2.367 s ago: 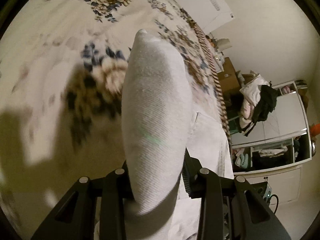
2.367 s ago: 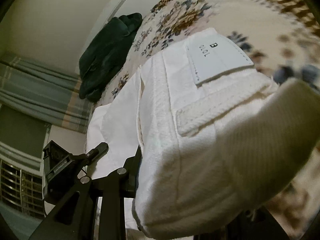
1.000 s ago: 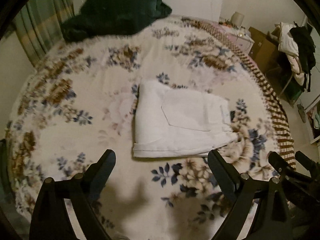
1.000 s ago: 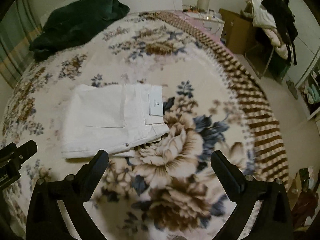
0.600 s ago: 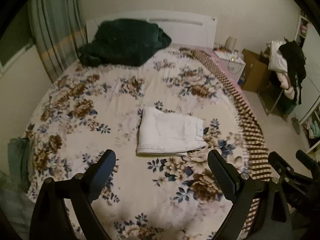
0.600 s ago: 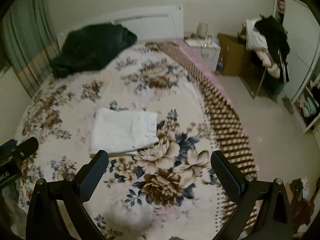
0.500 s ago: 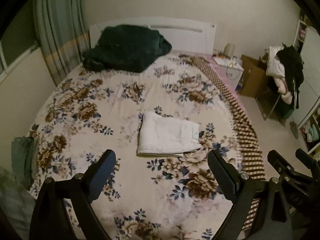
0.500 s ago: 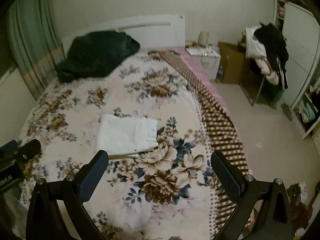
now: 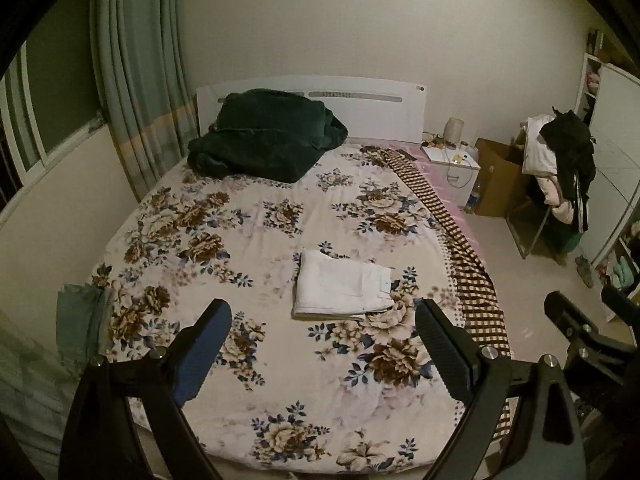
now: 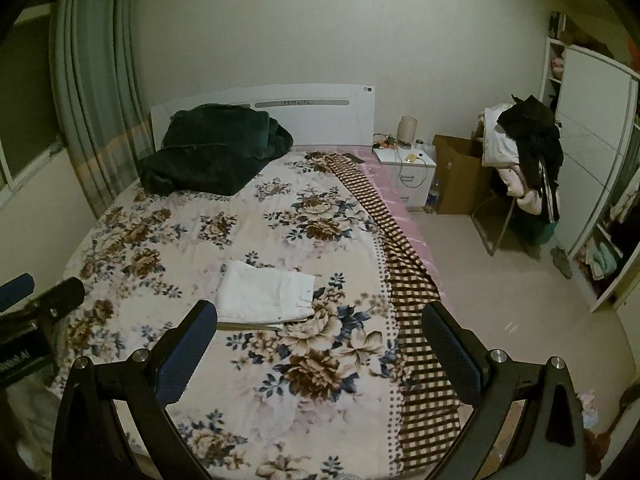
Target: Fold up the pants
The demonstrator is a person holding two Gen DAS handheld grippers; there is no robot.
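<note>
On the bed [image 9: 280,360], near the middle of its floral cream-and-brown cover, the white pants [image 9: 343,289] lie folded into a flat, squarish stack of thick woven cloth, with a small pale label at the waistband end toward the checked brown-and-cream blanket edge [image 9: 460,248]. A rumpled dark green plush blanket [image 9: 264,134] is heaped at the white headboard [image 9: 380,108], well apart from the pants. Both the left claw [image 9: 320,350] and the right claw [image 10: 320,346] hang above the foot of the bed, released, their ribbed black pads spread wide and gripping nothing.
</note>
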